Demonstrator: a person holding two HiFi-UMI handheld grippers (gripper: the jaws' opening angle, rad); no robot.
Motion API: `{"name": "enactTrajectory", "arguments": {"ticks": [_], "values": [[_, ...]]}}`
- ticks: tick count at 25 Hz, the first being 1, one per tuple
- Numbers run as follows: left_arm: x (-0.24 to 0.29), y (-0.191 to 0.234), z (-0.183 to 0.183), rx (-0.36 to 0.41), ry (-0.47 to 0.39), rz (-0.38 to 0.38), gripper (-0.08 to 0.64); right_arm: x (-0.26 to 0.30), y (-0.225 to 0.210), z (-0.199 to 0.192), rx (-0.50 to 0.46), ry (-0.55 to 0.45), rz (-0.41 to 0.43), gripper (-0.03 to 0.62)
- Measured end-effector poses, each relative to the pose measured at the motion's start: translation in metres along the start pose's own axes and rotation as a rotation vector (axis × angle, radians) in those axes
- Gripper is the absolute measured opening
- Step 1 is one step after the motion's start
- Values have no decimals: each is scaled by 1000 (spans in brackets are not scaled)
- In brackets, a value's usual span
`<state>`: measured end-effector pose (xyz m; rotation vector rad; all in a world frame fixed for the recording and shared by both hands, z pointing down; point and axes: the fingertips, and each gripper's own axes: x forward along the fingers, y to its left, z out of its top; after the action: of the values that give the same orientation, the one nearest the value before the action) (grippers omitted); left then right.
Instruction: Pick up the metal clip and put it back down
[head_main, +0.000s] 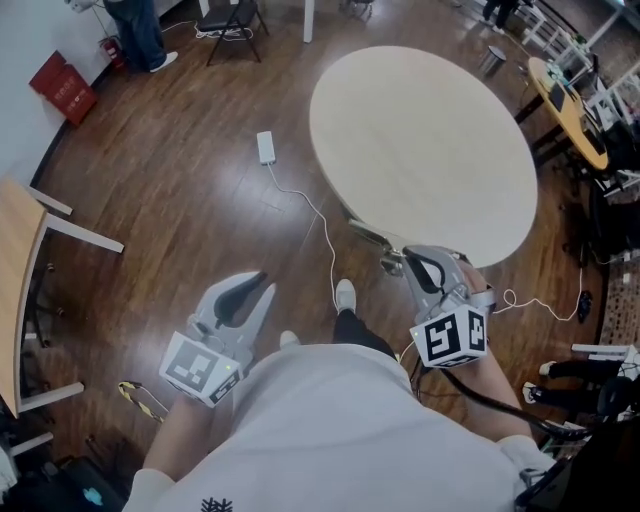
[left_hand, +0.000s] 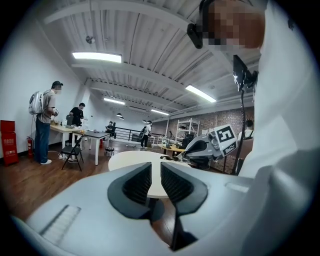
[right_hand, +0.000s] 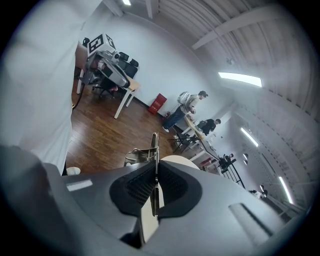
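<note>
Right gripper view: the right gripper (right_hand: 156, 175) has its jaws pressed together on a thin silver metal clip (right_hand: 154, 147), gripped flat between the dark ribbed pads, with its wire end projecting beyond the jaw tips. In the head view the clip is held in the air just beside the near rim of the round pale wooden table (head_main: 430, 150). The left gripper (left_hand: 155, 176) stands well apart from that table, over the dark plank floor (head_main: 200, 200); its jaws show a narrow gap with nothing between them.
</note>
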<state>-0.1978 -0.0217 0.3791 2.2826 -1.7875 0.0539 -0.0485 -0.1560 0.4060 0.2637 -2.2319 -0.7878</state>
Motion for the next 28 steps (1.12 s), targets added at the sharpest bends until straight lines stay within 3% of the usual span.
{"name": "enactTrajectory", "arguments": {"ticks": [4,12,19,23,28], "values": [[24,3,5,12,0,-9,46,26,-26,-48,42,49,-28,6],[81,10,30,32,11,18,46,107,-87,-189,67,182,-85,6],[126,-4,52,34,58,21,46,179,-100,-307,77,295,-73,6],[143,-10,60,37,94,28,46,198,-101,-336,95,327,-86,6],[156,-10,61,34,140,29,46,211,-92,-344,96,333,-88,6]]}}
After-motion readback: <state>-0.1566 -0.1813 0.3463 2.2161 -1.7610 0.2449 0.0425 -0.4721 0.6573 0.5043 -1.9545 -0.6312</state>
